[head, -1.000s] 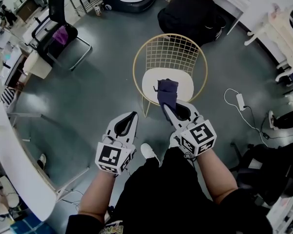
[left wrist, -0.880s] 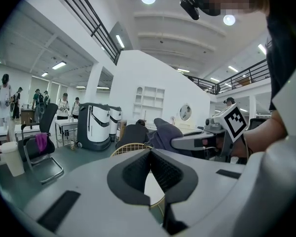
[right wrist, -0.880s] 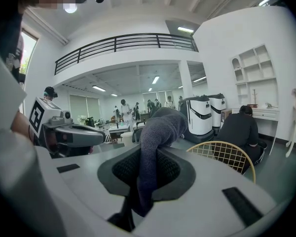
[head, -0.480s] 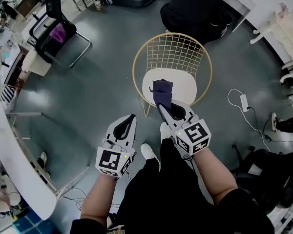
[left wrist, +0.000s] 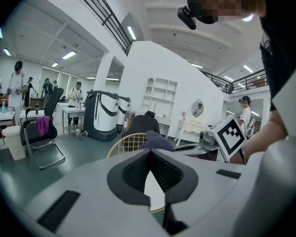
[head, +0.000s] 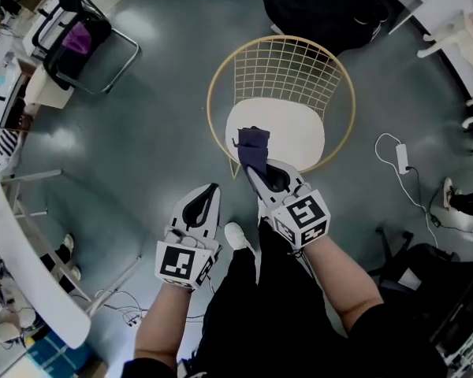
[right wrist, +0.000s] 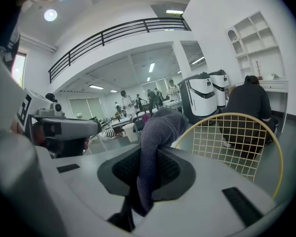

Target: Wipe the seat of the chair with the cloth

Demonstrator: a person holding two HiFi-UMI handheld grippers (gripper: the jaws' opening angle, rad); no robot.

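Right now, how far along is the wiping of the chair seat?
Done: the cloth is picked up, pinched between the fingers of the right gripper. In hand: the cloth sits over the near left part of the white seat. Left: the rest of the seat; no wiped streak shows, so coverage cannot be judged. The left gripper is shut and empty, off to the side over the floor.

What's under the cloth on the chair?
The purple cloth, clamped in the right claw, lies over the front-left of the white seat; the patch directly beneath is covered.
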